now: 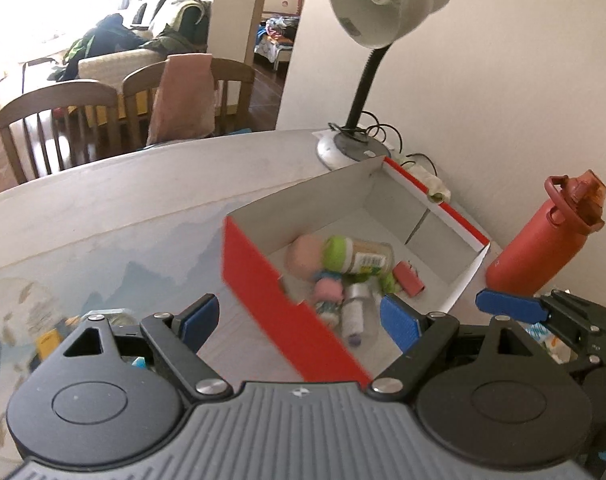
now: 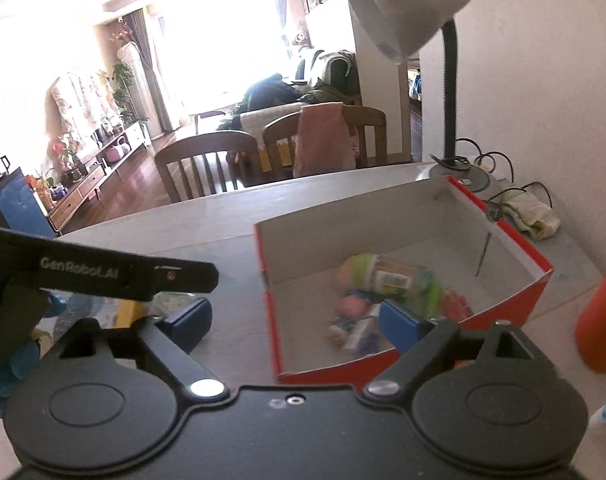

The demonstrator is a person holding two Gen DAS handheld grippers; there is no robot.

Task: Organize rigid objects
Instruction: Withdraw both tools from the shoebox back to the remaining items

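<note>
While spread wide over the near corner of the box [image 1: 263, 276], left claw [image 1: 299, 320] gaping, nothing between the blue pads [image 1: 401, 322]. Right claw [image 2: 295, 324] just as wide apart, empty too, one pad out over the worktop [image 2: 231, 220], the other over the box's inside. In the left view, a blue finger of the right claw poking in at far right, close by the red bottle [image 1: 543, 240].

Inside the box, white walls, red outside, a blurred heap: jar [image 1: 363, 258] with a green lid lying on its side, pink ball [image 1: 305, 254] touching it, small pink piece [image 1: 329, 290] below, slim white bottle [image 1: 353, 314] with a silver cap toward the near wall, little red lighter-like thing [image 1: 411, 278] off to the right on the box floor. Finer detail lost to motion blur.

Beyond the box, desk lamp [image 1: 377, 4] on a round base at the back corner, black neck bent, shade tipped over the worktop. Folded cloth [image 2: 531, 214] beside the box's far wall, cables coiled near it. Red bottle upright against the wall, just beside the box's right corner. Further out, wooden chairs [image 2: 207, 164] at the worktop's far edge, pink cloth [image 2: 323, 140] draped over one. Some clutter low left of the claws, too hidden to name.
</note>
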